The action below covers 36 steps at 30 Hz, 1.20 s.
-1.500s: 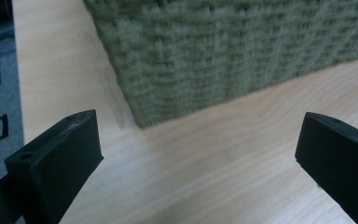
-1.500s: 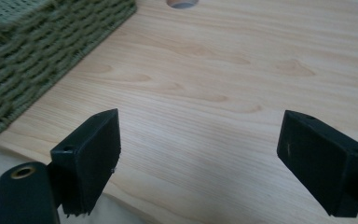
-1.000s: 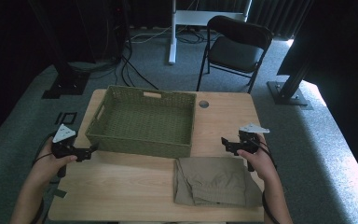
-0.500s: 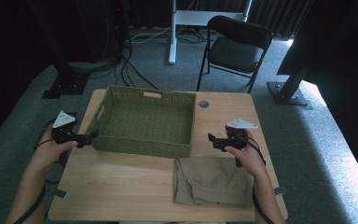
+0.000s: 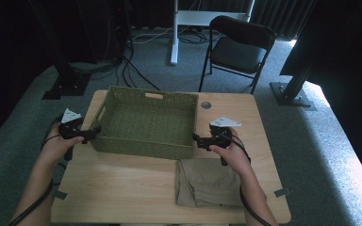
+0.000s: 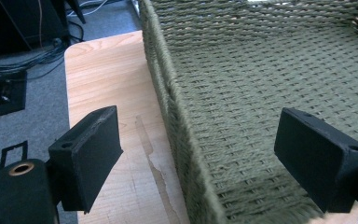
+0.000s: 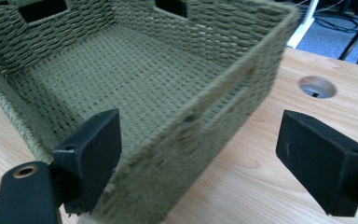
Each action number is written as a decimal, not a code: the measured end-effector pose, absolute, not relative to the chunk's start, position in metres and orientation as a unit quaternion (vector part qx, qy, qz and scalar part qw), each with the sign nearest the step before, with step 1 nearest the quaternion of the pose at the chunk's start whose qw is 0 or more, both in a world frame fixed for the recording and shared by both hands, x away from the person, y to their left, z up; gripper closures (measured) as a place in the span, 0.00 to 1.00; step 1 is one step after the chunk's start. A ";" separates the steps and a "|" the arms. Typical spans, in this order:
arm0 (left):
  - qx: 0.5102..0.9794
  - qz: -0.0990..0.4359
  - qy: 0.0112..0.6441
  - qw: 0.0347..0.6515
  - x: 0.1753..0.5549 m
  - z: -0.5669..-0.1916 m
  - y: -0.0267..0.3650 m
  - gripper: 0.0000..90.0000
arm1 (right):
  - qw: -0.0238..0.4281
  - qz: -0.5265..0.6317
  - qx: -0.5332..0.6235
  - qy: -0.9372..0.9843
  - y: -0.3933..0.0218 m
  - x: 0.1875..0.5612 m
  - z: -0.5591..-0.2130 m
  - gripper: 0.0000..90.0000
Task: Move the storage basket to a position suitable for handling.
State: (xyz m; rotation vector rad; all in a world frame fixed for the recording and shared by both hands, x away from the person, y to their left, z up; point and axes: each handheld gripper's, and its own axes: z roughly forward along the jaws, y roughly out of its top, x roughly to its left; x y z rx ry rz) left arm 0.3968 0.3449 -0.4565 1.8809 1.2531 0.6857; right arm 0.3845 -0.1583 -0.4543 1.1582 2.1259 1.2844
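Observation:
A green woven basket stands on the wooden table, with nothing inside it. My left gripper is open at the basket's left end, its jaws straddling the left wall. My right gripper is open at the basket's right end, its jaws either side of the right wall. Neither pair of jaws presses on the weave. A folded khaki cloth lies on the table in front of the basket, under my right forearm.
A round cable hole is in the tabletop near the basket's far right corner. A black folding chair stands behind the table. Black stand bases and cables lie on the grey carpet.
Both grippers have moved inward and forward from the table's sides to the basket's two ends, so each now straddles an end wall. The basket and cloth have not moved.

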 end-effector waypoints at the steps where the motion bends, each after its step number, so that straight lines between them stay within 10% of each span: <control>1: 0.736 0.270 0.493 0.377 0.398 -0.458 0.345 0.18 | 0.199 0.458 0.413 0.762 -0.156 0.385 -0.455 0.18; 3: 0.724 0.285 0.501 0.379 0.398 -0.462 0.345 0.36 | 0.201 0.458 0.409 0.763 -0.147 0.385 -0.458 0.25; 21: 0.687 0.261 0.559 0.384 0.396 -0.476 0.336 0.91 | 0.209 0.425 0.417 0.776 -0.126 0.384 -0.466 0.55; 36: 0.676 0.276 0.575 0.368 0.381 -0.476 0.317 0.93 | 0.235 0.399 0.448 0.765 -0.127 0.390 -0.463 0.68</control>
